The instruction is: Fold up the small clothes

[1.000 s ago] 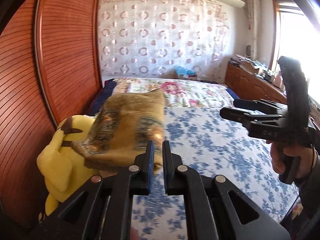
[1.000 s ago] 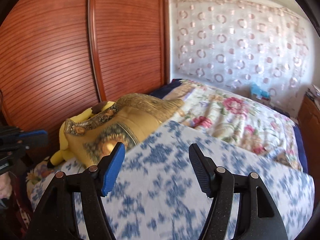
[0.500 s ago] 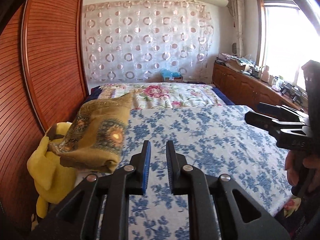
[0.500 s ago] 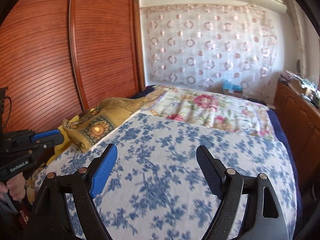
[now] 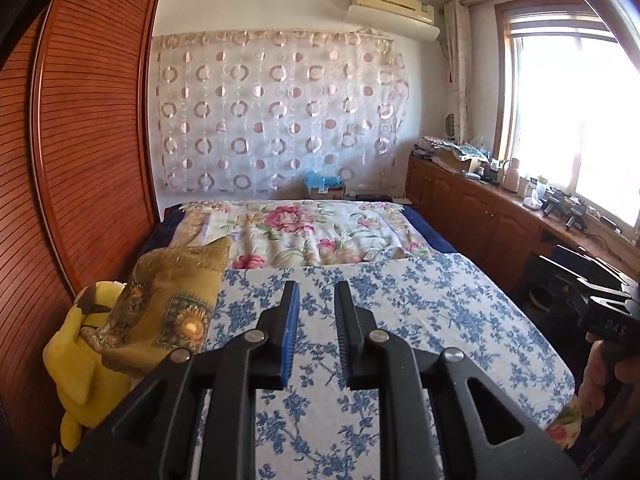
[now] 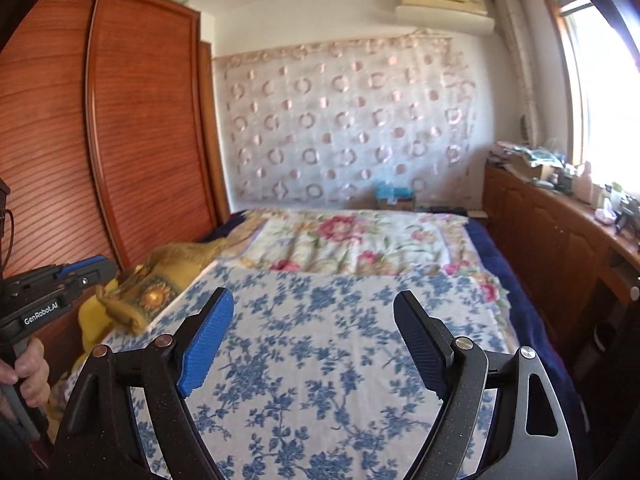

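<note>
A folded mustard-yellow patterned garment (image 5: 172,304) lies at the left edge of the bed, resting partly on a yellow plush toy (image 5: 76,364). My left gripper (image 5: 316,292) hovers over the blue-flowered sheet (image 5: 400,320), to the right of the garment and apart from it. Its jaws stand a narrow gap apart with nothing between them. In the right wrist view my right gripper (image 6: 314,300) is wide open and empty above the sheet (image 6: 320,360), with the garment (image 6: 160,284) off to its far left. Each gripper also shows at the edge of the other's view.
A red-brown slatted wardrobe (image 5: 88,160) runs along the left of the bed. A pink-flowered quilt (image 5: 304,232) covers the far half. A wooden cabinet (image 5: 480,216) with clutter on top stands under the window on the right.
Both grippers have drawn back and up from the garment, which stays on the plush toy. The left jaws have parted a little and the right jaws have spread wider.
</note>
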A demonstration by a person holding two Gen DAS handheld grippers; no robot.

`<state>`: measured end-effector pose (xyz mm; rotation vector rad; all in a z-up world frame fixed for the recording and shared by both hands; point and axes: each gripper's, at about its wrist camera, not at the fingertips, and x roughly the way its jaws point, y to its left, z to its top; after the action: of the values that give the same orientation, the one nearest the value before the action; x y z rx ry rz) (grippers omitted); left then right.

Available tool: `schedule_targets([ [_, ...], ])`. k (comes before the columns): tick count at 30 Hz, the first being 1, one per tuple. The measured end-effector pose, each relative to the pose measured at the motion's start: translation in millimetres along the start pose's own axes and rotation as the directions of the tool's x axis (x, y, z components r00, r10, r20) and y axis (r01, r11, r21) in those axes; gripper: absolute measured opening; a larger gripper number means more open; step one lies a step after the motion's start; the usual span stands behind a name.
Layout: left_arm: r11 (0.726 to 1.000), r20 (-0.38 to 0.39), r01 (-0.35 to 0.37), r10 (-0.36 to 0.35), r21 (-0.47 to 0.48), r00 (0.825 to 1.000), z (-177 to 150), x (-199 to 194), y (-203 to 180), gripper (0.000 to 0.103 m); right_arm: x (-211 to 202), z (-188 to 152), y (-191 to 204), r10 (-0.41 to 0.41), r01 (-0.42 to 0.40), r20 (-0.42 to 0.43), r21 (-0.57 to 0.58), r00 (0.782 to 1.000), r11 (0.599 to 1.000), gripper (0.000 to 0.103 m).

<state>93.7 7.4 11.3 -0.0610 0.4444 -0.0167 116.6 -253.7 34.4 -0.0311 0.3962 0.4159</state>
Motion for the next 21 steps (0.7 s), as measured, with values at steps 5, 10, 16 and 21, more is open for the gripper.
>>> schedule_targets([
  [5, 1.000, 0.005, -0.010, 0.010, 0.010, 1.000, 4, -2, -6, 0.016, -8, 3, -4, -0.022, 0.022, 0.022, 0.000, 1.000, 1.000, 0.084],
  [10, 1.000, 0.003, -0.012, 0.012, 0.014, 1.000, 4, -2, -7, 0.017, -12, 3, -7, -0.027, 0.027, 0.034, 0.006, 0.999, 1.000, 0.084],
  [16, 1.000, 0.001, -0.016, 0.016, 0.015, 1.000, 5, -2, -7, 0.017, -13, 4, -6, -0.036, 0.036, 0.040, 0.001, 0.999, 0.999, 0.084],
  [21, 1.000, 0.001, -0.021, 0.021, 0.019, 1.000, 5, -5, -7, 0.017, -13, 5, -5, -0.037, 0.037, 0.043, 0.002, 0.998, 0.999, 0.084],
])
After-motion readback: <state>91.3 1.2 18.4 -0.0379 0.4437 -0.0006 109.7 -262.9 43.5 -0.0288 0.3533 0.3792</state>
